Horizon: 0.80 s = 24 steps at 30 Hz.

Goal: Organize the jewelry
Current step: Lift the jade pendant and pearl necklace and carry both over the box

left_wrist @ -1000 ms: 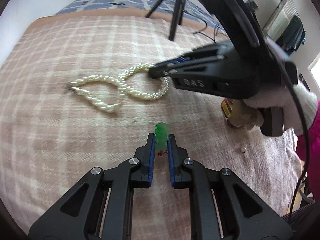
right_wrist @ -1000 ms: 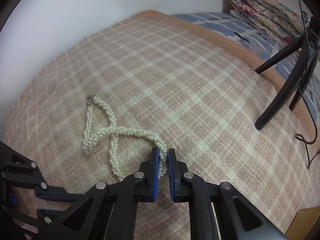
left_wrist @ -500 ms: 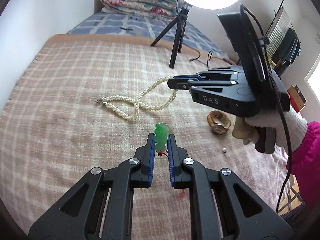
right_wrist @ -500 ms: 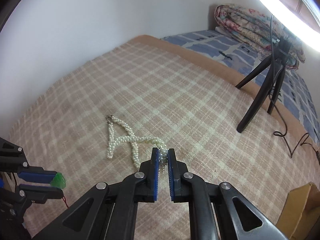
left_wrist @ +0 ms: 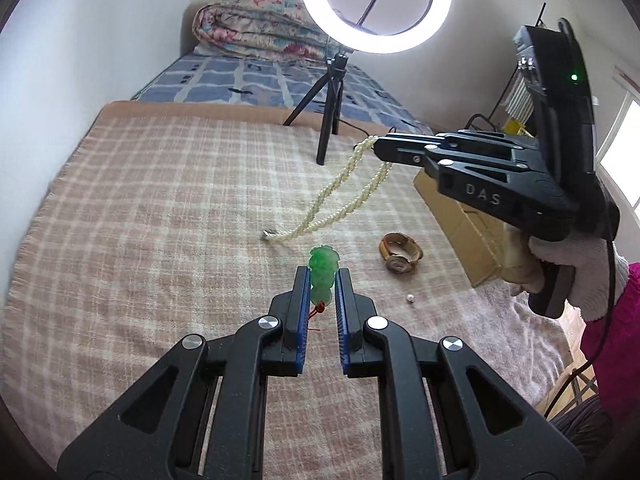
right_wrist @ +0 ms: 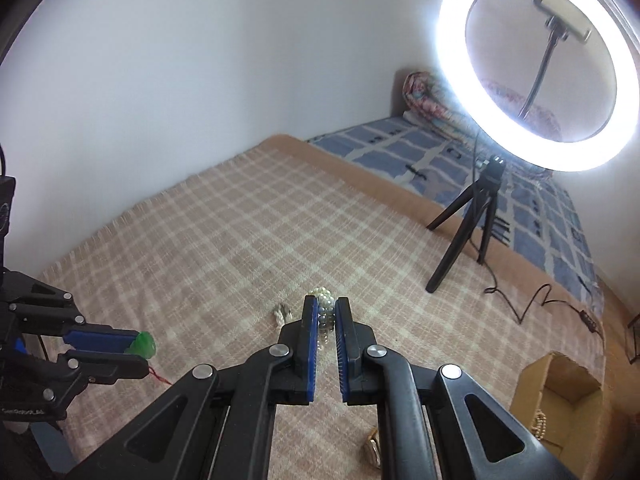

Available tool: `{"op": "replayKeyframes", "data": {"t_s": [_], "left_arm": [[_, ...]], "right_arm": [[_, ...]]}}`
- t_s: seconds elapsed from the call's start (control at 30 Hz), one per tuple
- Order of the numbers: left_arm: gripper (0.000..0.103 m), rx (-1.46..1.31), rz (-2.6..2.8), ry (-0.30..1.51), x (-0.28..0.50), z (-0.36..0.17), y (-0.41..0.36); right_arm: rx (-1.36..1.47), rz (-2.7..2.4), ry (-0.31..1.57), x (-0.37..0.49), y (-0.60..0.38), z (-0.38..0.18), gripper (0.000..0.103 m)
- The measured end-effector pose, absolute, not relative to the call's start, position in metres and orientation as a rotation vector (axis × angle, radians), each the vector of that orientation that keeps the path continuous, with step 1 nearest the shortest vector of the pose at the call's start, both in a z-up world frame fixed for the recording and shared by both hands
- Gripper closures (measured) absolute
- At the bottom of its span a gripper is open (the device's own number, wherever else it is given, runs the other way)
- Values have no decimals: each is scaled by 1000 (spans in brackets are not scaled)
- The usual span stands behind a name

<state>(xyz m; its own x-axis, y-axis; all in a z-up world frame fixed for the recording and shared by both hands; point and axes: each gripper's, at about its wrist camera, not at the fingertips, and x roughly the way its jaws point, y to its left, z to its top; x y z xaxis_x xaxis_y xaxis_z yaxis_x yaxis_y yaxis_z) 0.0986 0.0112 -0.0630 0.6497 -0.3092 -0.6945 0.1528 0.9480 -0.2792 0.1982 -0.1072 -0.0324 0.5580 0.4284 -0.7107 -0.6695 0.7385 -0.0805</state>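
Two grippers loaded, both off the blanket (left_wrist: 160,208). Left gripper (left_wrist: 322,280) closed to a narrow gap on the green pendant (left_wrist: 323,266); pendant pokes out past the tips, red cord (left_wrist: 318,312) trailing under it. Right gripper (right_wrist: 326,312) nearly closed on the pearl necklace (left_wrist: 340,188), pinched near the top of its loop.

From the left wrist view, necklace hangs from the right gripper at 1 o'clock and slants down toward 12; its clasp (left_wrist: 269,234) looks to be at or just above the blanket, cannot tell which. Watch (left_wrist: 400,252) lies at 2 o'clock, a loose pearl (left_wrist: 409,299) just below it. Box (left_wrist: 460,216) at 3 o'clock, partly behind the right gripper. In the right wrist view the box (right_wrist: 560,396) sits at 4 o'clock, open, with some beads already inside.

Risks, as judged:
- Trailing clasp end may drag on the woolly blanket and snag, or tug the strand out of the pinch.
- Swinging strand could catch the box rim and spill outside.
- Strand may sweep the watch or the pearl on the way over.
- Pendant is smooth and held by its lower part only; a jolt could pop it free.
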Motion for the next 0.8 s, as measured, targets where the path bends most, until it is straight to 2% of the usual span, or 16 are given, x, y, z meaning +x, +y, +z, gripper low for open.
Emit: {"op": "replayKeyframes", "data": {"t_s": [0.8], "left_arm": [[93, -132, -421, 723, 90, -1, -75]], "right_arm": [[-264, 461, 549, 142, -248, 65, 97]]}}
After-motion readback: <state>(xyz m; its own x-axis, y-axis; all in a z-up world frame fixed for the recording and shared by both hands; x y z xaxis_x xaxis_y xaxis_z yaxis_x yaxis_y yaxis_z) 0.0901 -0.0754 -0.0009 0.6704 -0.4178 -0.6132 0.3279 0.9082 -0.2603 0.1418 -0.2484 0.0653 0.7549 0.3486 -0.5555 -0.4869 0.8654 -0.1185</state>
